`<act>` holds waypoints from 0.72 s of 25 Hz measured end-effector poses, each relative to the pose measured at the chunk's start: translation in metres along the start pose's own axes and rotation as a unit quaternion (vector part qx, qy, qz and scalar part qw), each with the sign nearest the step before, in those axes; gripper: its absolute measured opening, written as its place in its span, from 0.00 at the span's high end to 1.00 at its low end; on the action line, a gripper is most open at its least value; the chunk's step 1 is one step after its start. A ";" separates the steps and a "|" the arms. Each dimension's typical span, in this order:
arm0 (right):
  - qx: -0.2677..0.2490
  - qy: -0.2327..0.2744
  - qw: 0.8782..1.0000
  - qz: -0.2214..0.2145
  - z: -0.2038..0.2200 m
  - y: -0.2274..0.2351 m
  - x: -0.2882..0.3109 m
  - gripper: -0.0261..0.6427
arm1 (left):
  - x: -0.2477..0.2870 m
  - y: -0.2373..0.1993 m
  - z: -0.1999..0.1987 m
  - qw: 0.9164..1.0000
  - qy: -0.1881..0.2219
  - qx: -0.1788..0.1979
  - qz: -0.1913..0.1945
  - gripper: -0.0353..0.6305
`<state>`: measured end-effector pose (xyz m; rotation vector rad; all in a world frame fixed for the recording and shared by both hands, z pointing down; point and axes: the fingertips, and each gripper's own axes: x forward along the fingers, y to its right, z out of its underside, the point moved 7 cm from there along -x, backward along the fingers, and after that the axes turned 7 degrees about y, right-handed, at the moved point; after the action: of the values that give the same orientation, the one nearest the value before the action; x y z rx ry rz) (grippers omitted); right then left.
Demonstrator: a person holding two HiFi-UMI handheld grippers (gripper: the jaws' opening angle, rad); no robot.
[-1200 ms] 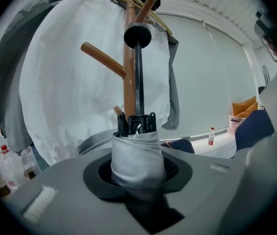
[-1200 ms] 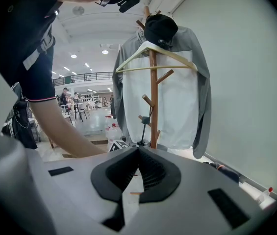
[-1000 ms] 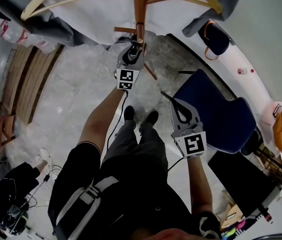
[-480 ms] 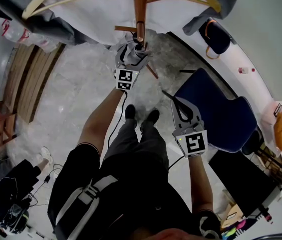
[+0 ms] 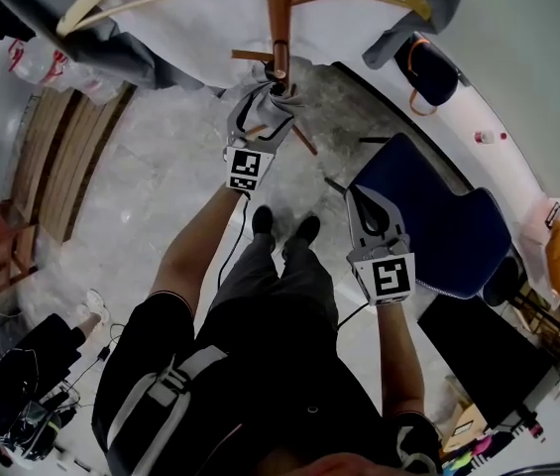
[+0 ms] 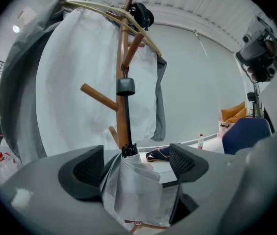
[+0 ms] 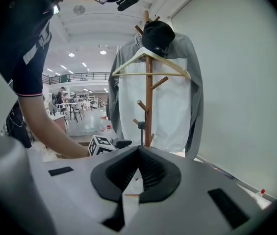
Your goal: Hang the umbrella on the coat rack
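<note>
White wall (image 6: 208, 94) behind coat rack (image 6: 122, 50); umbrella (image 6: 131, 190), loop indistinct, perhaps hooked

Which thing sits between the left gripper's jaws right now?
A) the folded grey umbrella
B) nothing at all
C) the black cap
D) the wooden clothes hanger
A: in the left gripper view the folded grey umbrella hangs between the wide-apart jaws of the left gripper, with its black shaft running up along the coat rack.
</note>
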<state>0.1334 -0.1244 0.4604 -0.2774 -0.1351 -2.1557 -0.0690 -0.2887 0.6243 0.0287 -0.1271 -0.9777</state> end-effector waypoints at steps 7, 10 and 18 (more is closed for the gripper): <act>-0.008 0.003 1.000 0.011 -0.014 0.000 -0.011 0.96 | -0.030 0.002 -0.042 1.000 0.021 0.005 0.011 0.40; -0.008 0.005 1.000 0.017 -0.019 0.001 -0.018 0.96 | -0.045 0.006 -0.064 0.999 0.035 0.004 0.023 0.46; -0.001 0.009 0.999 0.035 -0.039 0.002 -0.033 0.96 | -0.082 0.013 -0.115 0.997 0.059 0.003 0.043 0.63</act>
<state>0.1477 -0.1069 0.4140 -0.2593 -0.1109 -2.0883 -0.0893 -0.2170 0.5033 0.0847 -0.0225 -0.8867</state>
